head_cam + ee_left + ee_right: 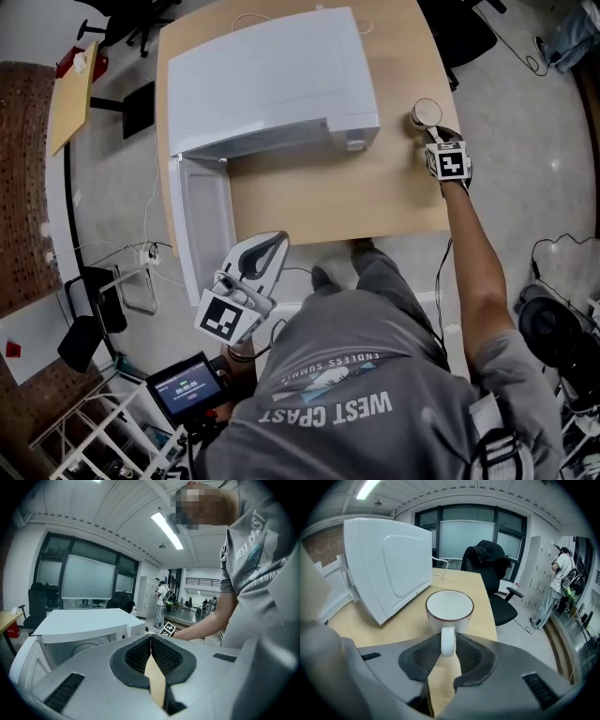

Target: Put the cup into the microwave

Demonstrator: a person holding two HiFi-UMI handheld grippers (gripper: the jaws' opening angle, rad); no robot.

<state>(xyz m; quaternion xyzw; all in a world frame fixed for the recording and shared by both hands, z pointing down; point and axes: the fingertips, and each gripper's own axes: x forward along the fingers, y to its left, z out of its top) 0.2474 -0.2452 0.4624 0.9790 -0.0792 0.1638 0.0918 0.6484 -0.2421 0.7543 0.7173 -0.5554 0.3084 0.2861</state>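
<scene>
Arm outstretched over the table (375, 192), we pinch the handle of the cup (449, 605), standing right of the microwave (272, 80), in our right gripper (447, 648), while our left gripper (151, 639), pressed together and empty, hovers by the open door (202, 220).

Microwave (272, 80) and cup (426, 114) on the table (375, 202), door (202, 220) swung forward.
The microwave sat on the table's left rear, its door open past the near-left edge. The cup stood just right of the microwave, its handle between the jaws of the right gripper (437, 137); the left gripper (272, 248) hung off the table, before the door.
</scene>
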